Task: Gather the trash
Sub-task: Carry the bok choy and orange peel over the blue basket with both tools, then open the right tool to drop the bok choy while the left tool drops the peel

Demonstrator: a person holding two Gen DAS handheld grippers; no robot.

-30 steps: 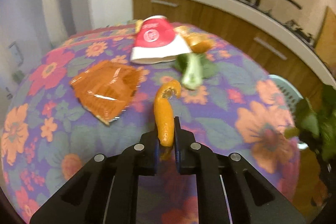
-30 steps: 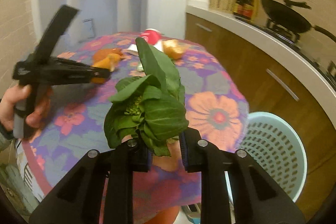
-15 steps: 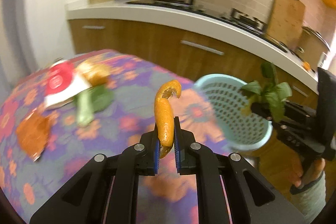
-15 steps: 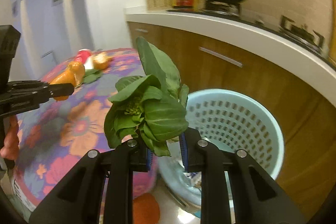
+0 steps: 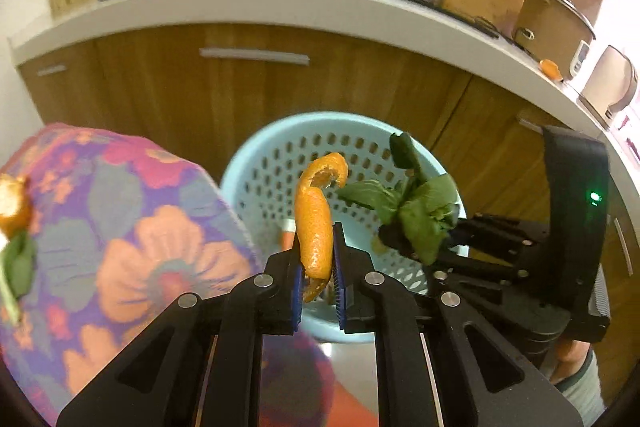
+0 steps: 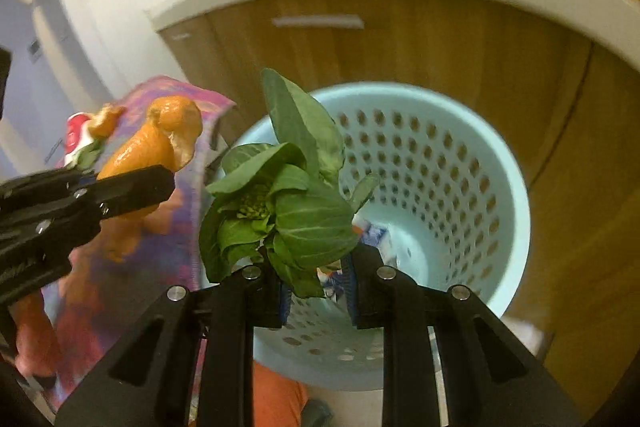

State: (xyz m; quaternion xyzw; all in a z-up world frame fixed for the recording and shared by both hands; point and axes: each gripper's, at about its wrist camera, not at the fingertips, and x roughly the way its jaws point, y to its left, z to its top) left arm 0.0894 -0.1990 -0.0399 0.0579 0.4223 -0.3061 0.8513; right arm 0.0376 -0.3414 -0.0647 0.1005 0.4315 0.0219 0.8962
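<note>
Both grippers clamped, angled downward side by side

The left gripper (image 5: 317, 269) pinches an orange peel (image 5: 316, 223) between its pads; the right gripper (image 6: 316, 287) grips a leafy green vegetable (image 6: 280, 203), with the left gripper's fingers just to its left.

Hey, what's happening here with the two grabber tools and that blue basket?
A person is clearing food scraps into the light blue perforated basket. The left gripper is clamped on a curled orange peel, and the right gripper is clamped on a bunch of green leaves. Both hang near the basket, nothing released yet. More scraps remain on the floral tablecloth.
</note>
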